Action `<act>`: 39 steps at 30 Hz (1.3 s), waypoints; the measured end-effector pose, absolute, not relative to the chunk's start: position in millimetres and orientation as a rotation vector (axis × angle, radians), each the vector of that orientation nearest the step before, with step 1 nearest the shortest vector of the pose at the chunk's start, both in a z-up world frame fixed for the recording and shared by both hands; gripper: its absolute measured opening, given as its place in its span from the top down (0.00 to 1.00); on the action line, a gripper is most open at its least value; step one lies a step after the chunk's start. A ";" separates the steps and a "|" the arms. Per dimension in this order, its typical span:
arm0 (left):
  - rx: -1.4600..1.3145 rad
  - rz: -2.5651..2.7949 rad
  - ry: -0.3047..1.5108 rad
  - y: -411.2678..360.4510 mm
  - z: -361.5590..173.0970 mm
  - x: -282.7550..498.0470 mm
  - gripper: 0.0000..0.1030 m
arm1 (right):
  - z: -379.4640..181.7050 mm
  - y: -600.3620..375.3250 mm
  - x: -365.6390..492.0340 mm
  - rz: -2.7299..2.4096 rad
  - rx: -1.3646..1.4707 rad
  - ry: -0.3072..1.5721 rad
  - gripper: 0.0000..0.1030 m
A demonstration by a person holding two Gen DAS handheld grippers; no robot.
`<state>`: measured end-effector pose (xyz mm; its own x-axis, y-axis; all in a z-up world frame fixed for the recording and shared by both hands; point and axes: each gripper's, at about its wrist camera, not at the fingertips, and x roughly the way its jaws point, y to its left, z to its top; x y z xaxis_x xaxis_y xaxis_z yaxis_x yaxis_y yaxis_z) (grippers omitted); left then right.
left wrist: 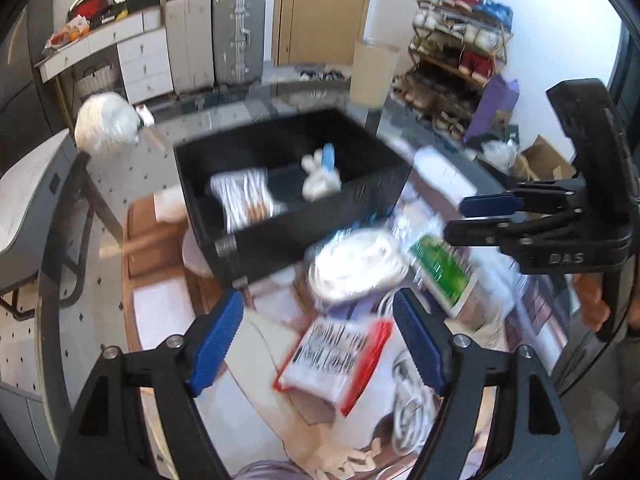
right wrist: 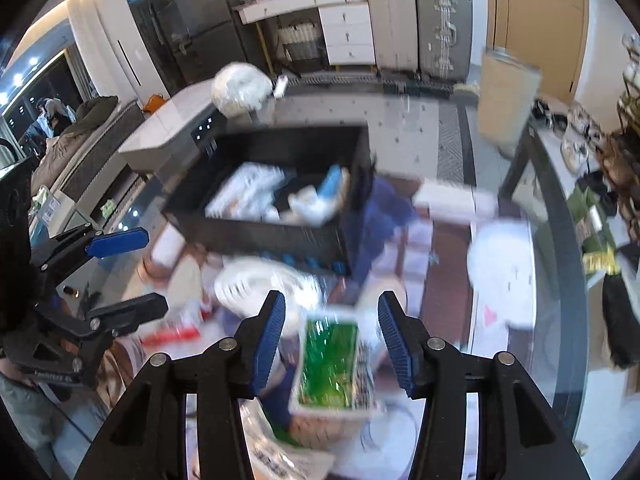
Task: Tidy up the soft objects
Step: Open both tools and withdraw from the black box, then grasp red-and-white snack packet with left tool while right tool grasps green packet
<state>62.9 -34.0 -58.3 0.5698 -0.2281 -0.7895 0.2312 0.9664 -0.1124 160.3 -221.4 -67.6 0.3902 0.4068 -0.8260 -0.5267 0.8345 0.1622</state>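
Observation:
A black storage box [left wrist: 304,236] [right wrist: 256,236] stands on the glass table and holds a striped white packet [left wrist: 244,200] and a small white plush with a blue part [left wrist: 320,178]. In front of it lie a round white bundle in clear wrap [left wrist: 356,264] [right wrist: 260,284], a green-labelled packet [left wrist: 440,268] [right wrist: 330,364] and a red-edged white packet [left wrist: 336,356]. My left gripper [left wrist: 320,344] is open and empty above the red-edged packet. My right gripper [right wrist: 332,340] [left wrist: 468,220] is open and empty just above the green packet. Both views are motion-blurred.
The glass table [right wrist: 556,280] also carries white cloths [right wrist: 500,272], a blue cloth [right wrist: 380,216] and a coiled white cable [left wrist: 412,412]. Beyond it are a white bag [left wrist: 104,122], suitcases [left wrist: 236,36], a drawer unit and a shoe rack [left wrist: 460,48].

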 end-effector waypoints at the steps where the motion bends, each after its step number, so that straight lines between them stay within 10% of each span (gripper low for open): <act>1: 0.028 -0.271 0.939 -35.8 -64.1 62.9 0.24 | -73.3 -223.4 158.5 0.597 -0.136 1.030 0.52; 5: 0.079 -0.247 0.982 -36.2 -78.7 60.6 0.24 | -91.4 -225.3 150.3 0.586 -0.184 1.072 0.49; 9: 0.071 -0.212 0.999 -26.0 -84.2 60.6 0.24 | -97.4 -222.4 150.2 0.575 -0.201 1.078 0.25; 39: -0.018 -0.187 1.076 -5.7 -90.7 73.7 0.24 | -116.5 -214.3 161.9 0.541 -0.259 1.123 0.24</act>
